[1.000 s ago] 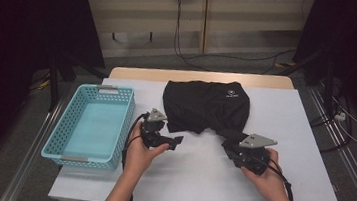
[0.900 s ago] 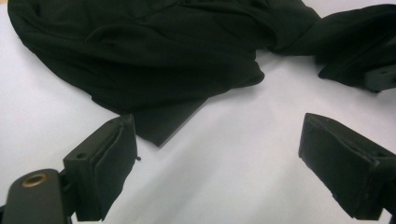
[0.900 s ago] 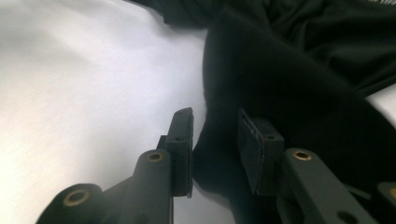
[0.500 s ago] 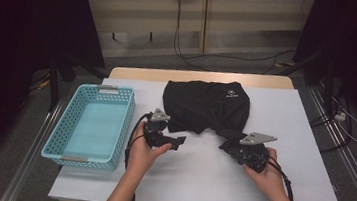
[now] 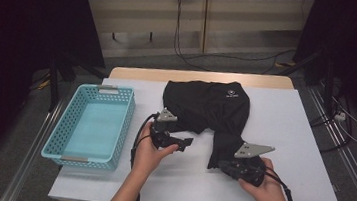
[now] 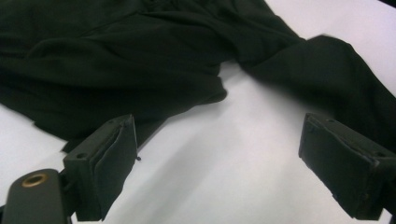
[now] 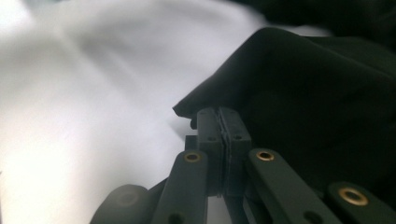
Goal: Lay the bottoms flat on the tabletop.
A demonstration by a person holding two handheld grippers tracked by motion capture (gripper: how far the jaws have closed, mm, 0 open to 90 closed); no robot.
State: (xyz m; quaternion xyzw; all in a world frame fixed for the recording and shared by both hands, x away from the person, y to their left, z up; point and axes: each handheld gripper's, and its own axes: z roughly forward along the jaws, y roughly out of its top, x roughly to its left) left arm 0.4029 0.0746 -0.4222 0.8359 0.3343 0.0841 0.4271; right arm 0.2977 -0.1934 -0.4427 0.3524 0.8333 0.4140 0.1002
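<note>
Right gripper (image 7: 218, 122) pinching black garment (image 7: 299, 93) edge, seemingly — left gripper (image 6: 219, 163) agape

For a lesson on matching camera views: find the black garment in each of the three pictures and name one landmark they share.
High view: the black garment lies at table centre, one flap reaching down to the right gripper.
Left gripper view: it fills the top, beyond the open jaws, with a flap at upper right.
Right gripper view: it covers the right side, its edge at the shut jaws' tips.
Shared landmark: the white tabletop.
</note>
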